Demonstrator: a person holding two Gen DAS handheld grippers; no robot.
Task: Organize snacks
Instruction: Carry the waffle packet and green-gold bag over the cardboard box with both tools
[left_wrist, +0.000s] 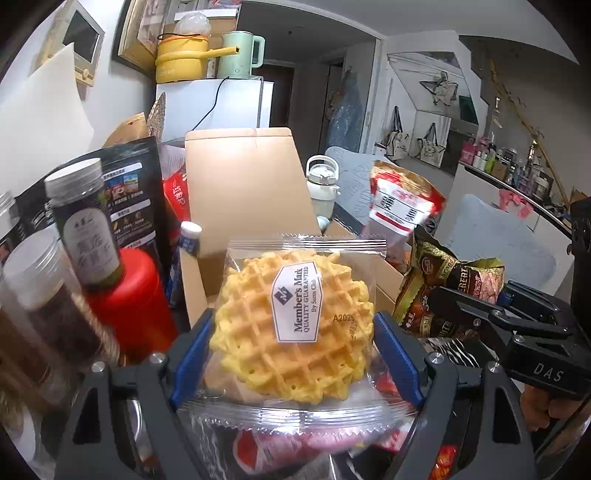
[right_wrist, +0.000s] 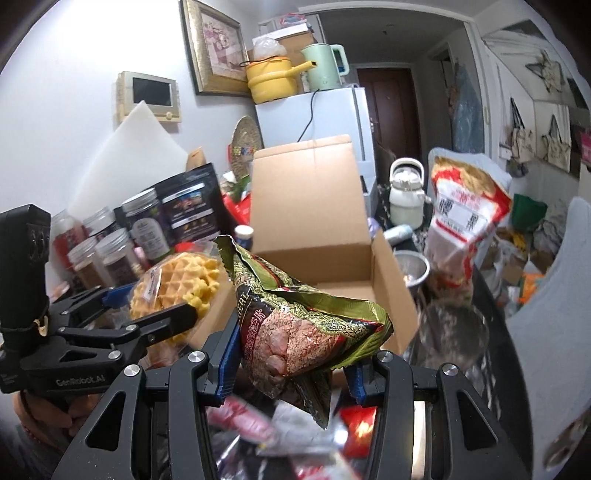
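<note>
A round yellow waffle in a clear wrapper (left_wrist: 291, 325) sits between the blue pads of my left gripper (left_wrist: 293, 332), which is shut on it; the same waffle (right_wrist: 177, 284) appears at the left of the right wrist view. My right gripper (right_wrist: 291, 365) is shut on a crumpled green and gold snack bag (right_wrist: 303, 317), held up above the table. That bag (left_wrist: 454, 280) and the right gripper (left_wrist: 480, 314) also appear at the right of the left wrist view. An open cardboard box (right_wrist: 314, 206) stands just beyond both snacks, its back flap up.
Lidded jars (left_wrist: 85, 221), a red canister (left_wrist: 129, 295) and a black pouch (left_wrist: 129, 184) crowd the left. A red and white bag (right_wrist: 465, 210), a white jug (right_wrist: 406, 195) and a metal bowl (right_wrist: 413, 266) stand right of the box. Loose packets (right_wrist: 358, 428) lie below.
</note>
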